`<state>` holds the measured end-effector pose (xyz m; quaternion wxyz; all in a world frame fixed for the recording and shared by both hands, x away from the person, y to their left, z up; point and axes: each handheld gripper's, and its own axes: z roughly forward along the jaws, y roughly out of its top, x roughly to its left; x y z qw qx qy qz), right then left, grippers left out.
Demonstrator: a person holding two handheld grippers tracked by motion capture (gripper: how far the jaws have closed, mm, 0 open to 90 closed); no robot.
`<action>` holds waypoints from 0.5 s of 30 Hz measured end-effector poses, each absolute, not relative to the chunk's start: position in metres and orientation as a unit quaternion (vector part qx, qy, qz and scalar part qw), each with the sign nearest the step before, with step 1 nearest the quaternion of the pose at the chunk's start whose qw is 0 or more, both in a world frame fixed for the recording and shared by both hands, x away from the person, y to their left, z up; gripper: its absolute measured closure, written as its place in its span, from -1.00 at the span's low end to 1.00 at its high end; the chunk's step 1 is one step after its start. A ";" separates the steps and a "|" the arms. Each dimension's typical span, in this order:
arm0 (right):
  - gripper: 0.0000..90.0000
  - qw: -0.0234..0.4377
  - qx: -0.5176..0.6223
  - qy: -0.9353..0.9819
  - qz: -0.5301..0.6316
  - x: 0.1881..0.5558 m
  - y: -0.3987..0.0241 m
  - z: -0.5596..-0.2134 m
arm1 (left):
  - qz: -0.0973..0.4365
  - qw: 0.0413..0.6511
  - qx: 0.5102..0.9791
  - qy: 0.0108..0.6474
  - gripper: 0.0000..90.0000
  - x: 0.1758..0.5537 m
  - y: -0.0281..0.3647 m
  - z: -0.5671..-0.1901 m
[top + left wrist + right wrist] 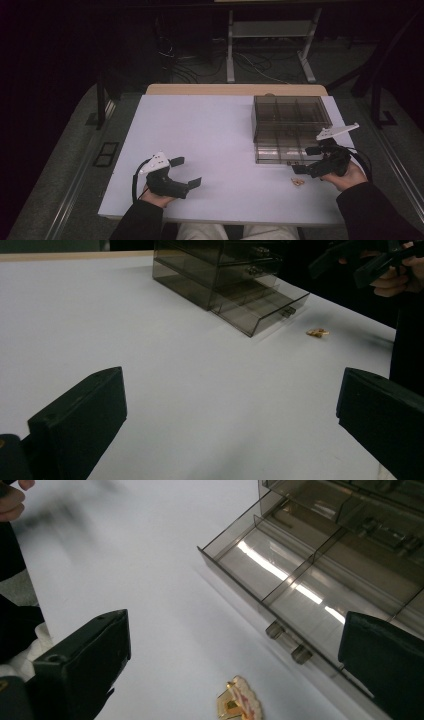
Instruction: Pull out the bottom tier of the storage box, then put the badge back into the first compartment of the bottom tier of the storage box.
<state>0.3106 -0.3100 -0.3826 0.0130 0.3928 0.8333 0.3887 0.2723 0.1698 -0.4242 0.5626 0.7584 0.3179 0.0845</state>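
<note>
A smoky see-through drawer box [290,120] stands on the white table [210,130] at the right. Its bottom drawer [278,155] is pulled out; in the right gripper view the drawer [280,575] has dividers and looks empty. A small gold and pink trinket [298,182] lies on the table just in front of the drawer. My right gripper [306,160] hovers over that spot, open, with the trinket [239,705] below and between its jaws, untouched. My left gripper [187,171] rests near the front left, open and empty.
The table's front edge [215,220] runs close to both hands. In the left gripper view the box [225,280] and the trinket [318,332] lie far off to the right. A desk frame and cables [260,60] stand on the floor behind the table.
</note>
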 end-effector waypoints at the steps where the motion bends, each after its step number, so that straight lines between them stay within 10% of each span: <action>1: -1.00 0.010 0.394 0.833 0.387 0.309 -0.310 -0.383 | 0.084 0.563 0.758 0.318 -1.00 0.272 0.170 -0.424; 15: -1.00 0.015 0.393 0.824 0.408 0.288 -0.309 -0.394 | 0.084 0.563 0.758 0.318 -1.00 0.272 0.170 -0.424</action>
